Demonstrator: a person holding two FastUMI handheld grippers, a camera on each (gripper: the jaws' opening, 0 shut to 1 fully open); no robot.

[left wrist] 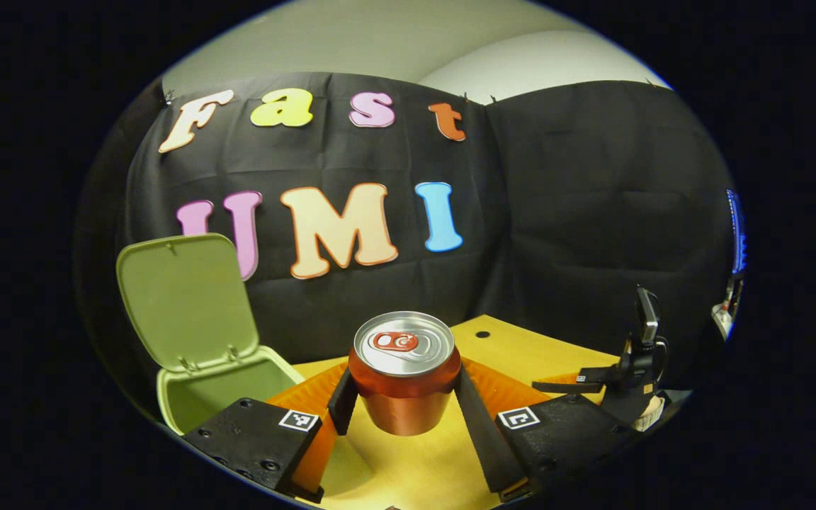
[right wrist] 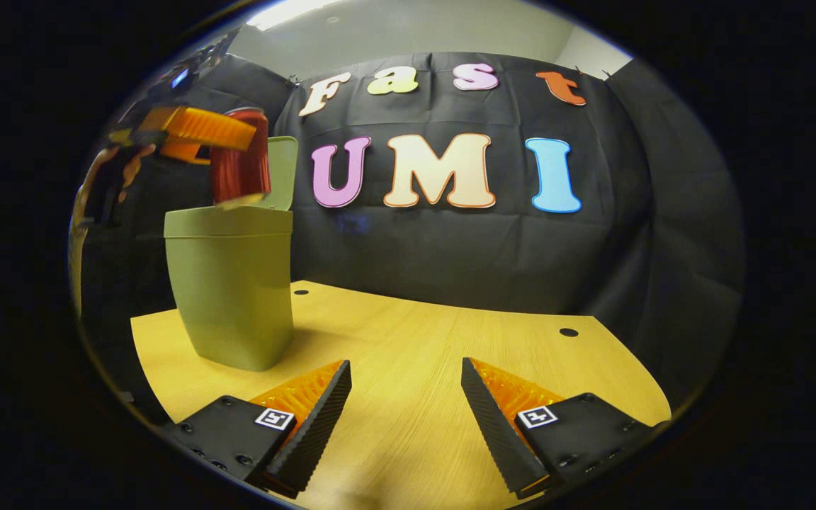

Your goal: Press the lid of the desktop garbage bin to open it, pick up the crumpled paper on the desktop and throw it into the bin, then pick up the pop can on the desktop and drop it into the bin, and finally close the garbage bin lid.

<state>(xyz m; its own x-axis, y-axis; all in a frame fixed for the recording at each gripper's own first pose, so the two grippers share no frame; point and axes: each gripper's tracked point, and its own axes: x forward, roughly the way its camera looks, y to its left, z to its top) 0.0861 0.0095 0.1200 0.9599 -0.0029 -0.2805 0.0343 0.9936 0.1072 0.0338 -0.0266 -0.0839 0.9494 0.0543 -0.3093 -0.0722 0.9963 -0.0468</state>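
Note:
A red pop can (left wrist: 404, 375) with a silver top hangs upright above the table, and my left gripper (left wrist: 404, 404) is shut on its sides. The green bin (left wrist: 217, 386) stands below and to the left, its lid (left wrist: 185, 301) tipped up and open. In the right gripper view the same can (right wrist: 239, 164) is held just above the bin (right wrist: 233, 287), near its rim. My right gripper (right wrist: 406, 407) stands open low over the wooden table with nothing between its fingers. It also appears far right in the left gripper view (left wrist: 578, 386).
The wooden table (right wrist: 450, 340) spreads to the right of the bin, with small dark holes (right wrist: 569, 332) near its back edge. Black cloth walls close in the back and sides. A hand (right wrist: 107, 173) holds the left gripper at the far left.

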